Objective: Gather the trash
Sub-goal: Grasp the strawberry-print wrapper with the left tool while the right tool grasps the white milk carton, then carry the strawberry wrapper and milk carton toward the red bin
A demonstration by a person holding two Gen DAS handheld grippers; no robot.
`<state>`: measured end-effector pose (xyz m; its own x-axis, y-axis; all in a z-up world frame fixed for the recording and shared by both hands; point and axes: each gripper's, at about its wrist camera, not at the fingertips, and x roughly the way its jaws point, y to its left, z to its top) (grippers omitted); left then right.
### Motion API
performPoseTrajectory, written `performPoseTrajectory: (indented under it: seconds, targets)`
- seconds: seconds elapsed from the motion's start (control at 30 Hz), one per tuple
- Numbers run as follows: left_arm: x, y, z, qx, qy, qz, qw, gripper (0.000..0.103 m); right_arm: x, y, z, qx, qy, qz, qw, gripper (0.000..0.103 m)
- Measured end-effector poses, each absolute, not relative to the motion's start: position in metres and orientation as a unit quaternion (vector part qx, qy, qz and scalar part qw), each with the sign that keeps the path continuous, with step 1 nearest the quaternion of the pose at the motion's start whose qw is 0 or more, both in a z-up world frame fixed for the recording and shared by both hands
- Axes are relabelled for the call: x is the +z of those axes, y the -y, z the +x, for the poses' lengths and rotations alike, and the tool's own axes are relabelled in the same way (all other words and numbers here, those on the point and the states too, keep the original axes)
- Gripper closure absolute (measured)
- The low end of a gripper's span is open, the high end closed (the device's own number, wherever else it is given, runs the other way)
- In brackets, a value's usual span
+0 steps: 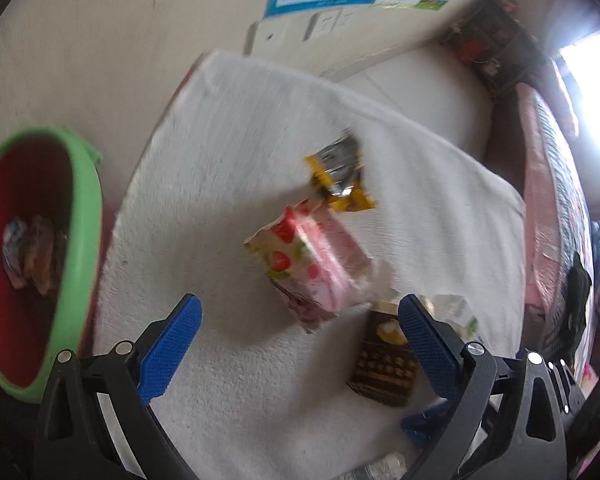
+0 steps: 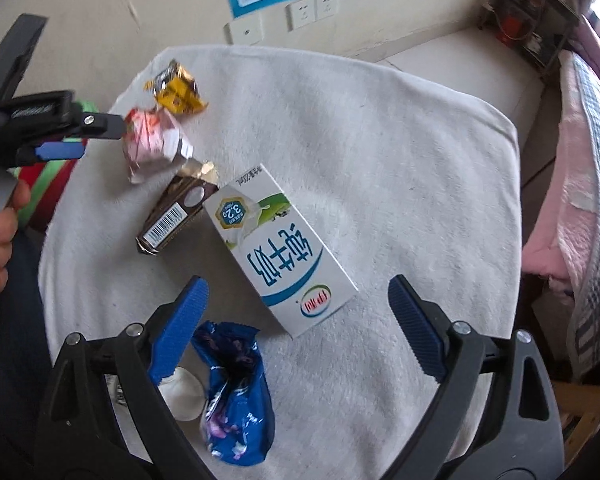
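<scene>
Right wrist view: trash spread on a white towel, both grippers open and empty

The milk carton (image 2: 282, 250) lies flat near the middle of the towel (image 2: 380, 128), white with blue and green print. Touching its upper left corner is a brown carton (image 2: 174, 214), also on its side. Beyond the brown carton, further from the milk carton, sit a pink wrapper (image 2: 154, 144) and then a yellow wrapper (image 2: 178, 88). Below the milk carton lies a crumpled blue wrapper (image 2: 234, 392), with a white round piece (image 2: 184, 396) just beside it.

The right gripper (image 2: 298, 308) hangs over the milk carton's lower end, jaws spread wide, holding nothing. The left gripper (image 1: 300, 316) is likewise wide apart and empty, above the pink wrapper (image 1: 312, 268). Left of the towel, well apart from the milk carton, stands a green-rimmed red bin (image 1: 80, 248) with crumpled scraps inside
</scene>
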<state>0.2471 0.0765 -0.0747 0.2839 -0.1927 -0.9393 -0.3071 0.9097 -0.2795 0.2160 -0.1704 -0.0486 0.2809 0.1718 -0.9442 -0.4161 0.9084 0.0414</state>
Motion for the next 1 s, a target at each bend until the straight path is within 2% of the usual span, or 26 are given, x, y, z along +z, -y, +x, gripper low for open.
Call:
performPoseTrajectory:
  seconds: [0.17, 0.37, 0.43, 0.5, 0.57, 0.67, 0.8, 1.0]
  targets:
    - [-0.1, -0.08, 0.256, 0.047, -0.605, -0.241, 0.758, 0.011, -0.06, 0.163, 0.226, 0.196, -0.574, -0.131, 0.784, 0.013]
    - [-0.114, -0.081, 0.266, 0.04, -0.602, -0.276, 0.748, 0.034, -0.073, 0.155, 0.235, 0.209, -0.576, -0.146, 0.777, 0.013]
    - [-0.114, -0.081, 0.267, 0.038, -0.596, -0.281, 0.751, 0.05, -0.078, 0.151, 0.237, 0.212, -0.579, -0.153, 0.773, 0.013]
    - [-0.114, -0.08, 0.268, 0.031, -0.597, -0.286, 0.749, 0.058, -0.083, 0.147, 0.237, 0.217, -0.58, -0.164, 0.768, 0.013]
    - [-0.116, -0.08, 0.268, 0.024, -0.597, -0.291, 0.747, 0.058, -0.089, 0.145, 0.238, 0.22, -0.583, -0.172, 0.763, 0.014]
    - [-0.116, -0.08, 0.268, 0.02, -0.596, -0.293, 0.747, 0.058, -0.096, 0.143, 0.236, 0.227, -0.588, -0.173, 0.757, 0.031]
    - [-0.116, -0.08, 0.268, 0.018, -0.594, -0.298, 0.747, 0.058, -0.091, 0.15, 0.234, 0.226, -0.584, -0.157, 0.763, 0.042]
    - [-0.109, -0.084, 0.262, 0.003, -0.587, -0.307, 0.749, 0.069, -0.073, 0.16, 0.23, 0.22, -0.574, -0.14, 0.776, 0.043]
